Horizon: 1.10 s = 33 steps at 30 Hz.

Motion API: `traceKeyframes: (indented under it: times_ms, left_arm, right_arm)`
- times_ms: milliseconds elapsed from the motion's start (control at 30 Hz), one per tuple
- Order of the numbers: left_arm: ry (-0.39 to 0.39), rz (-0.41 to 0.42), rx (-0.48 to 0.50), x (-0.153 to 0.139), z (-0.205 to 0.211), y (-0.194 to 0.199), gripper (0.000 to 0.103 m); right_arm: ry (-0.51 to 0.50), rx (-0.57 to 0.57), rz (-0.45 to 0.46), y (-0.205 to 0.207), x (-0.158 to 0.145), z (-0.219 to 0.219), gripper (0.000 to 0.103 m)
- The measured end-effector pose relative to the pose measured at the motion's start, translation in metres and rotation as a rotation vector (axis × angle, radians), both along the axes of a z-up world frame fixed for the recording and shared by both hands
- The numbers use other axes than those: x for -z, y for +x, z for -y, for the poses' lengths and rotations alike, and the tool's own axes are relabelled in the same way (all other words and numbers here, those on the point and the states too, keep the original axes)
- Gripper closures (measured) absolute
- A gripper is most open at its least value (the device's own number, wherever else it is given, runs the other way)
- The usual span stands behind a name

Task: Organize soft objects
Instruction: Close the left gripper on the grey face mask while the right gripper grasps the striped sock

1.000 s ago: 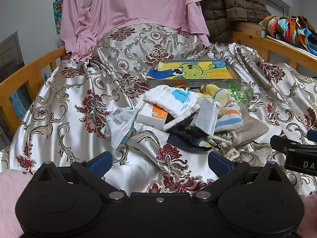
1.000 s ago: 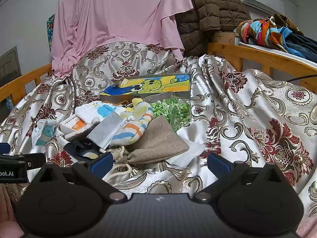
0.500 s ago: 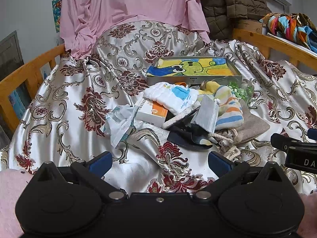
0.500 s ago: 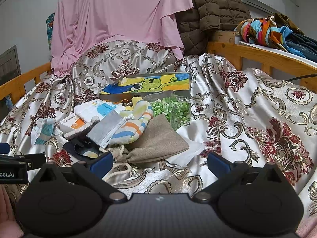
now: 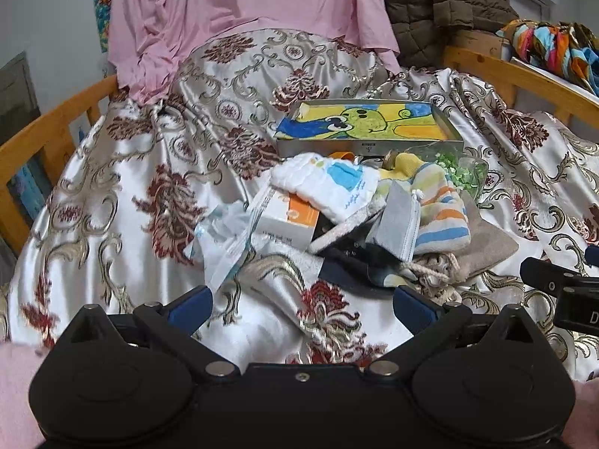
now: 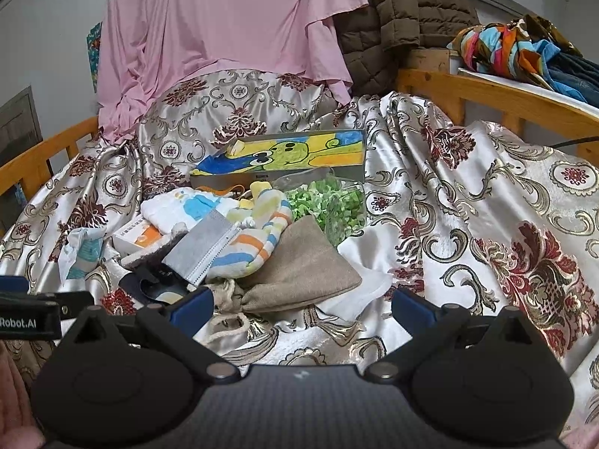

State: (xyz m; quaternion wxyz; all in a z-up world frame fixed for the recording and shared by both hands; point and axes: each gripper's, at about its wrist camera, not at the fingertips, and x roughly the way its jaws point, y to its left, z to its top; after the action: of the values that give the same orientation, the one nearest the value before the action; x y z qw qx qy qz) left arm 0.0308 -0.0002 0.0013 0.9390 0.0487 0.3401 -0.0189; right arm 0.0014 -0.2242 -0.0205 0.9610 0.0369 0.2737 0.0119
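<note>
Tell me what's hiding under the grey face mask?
The pleated grey face mask lies on a striped yellow, orange and blue fluffy sock, with a dark navy item beneath its lower corner. Whatever sits directly under its middle is covered.

A heap of soft things lay on the cloth (image 6: pixel 468 202), with the tin (image 6: pixel 284 166) behind it. In the heap the mask (image 6: pixel 204 247) rested on the sock (image 6: pixel 258 239), the pouch (image 6: pixel 299 273) lay right of them, and the box (image 5: pixel 286 217) sat to the left, partly under the towel (image 5: pixel 333 183).
</note>
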Motion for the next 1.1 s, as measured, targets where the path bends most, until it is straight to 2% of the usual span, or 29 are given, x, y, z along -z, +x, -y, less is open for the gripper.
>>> traceKeyframes:
  times_ms: [133,367,567,667,833,900,1100]
  left_arm:
    - [0.007,-0.004,0.061,-0.002,0.004,0.014,0.001]
    - [-0.081,-0.041,0.225,-0.004,0.006,0.045,0.001]
    - [0.017,-0.036,0.38,-0.002,0.026,0.073,0.002]
    - [0.026,-0.072,0.431,0.001,0.03,0.085,0.005]
    - [-0.014,-0.163,0.471,0.012,0.031,0.1,0.012]
    - [-0.031,-0.188,0.473,0.015,0.032,0.104,0.017]
    - [-0.064,-0.222,0.485,0.02,0.037,0.113,0.021]
  right_arm:
    - [-0.037,-0.033,0.006,0.009,-0.003,-0.002,0.0]
    - [-0.197,-0.152,0.064,0.033,-0.006,-0.01,0.0]
    - [-0.273,-0.276,0.072,0.057,0.001,-0.014,0.0]
    - [-0.267,-0.329,0.066,0.064,0.006,-0.012,0.0]
    - [-0.25,-0.395,0.067,0.073,0.01,-0.007,0.001]
    - [-0.256,-0.419,0.061,0.077,0.012,-0.008,0.006]
    - [-0.267,-0.468,0.047,0.089,0.021,-0.011,0.015]
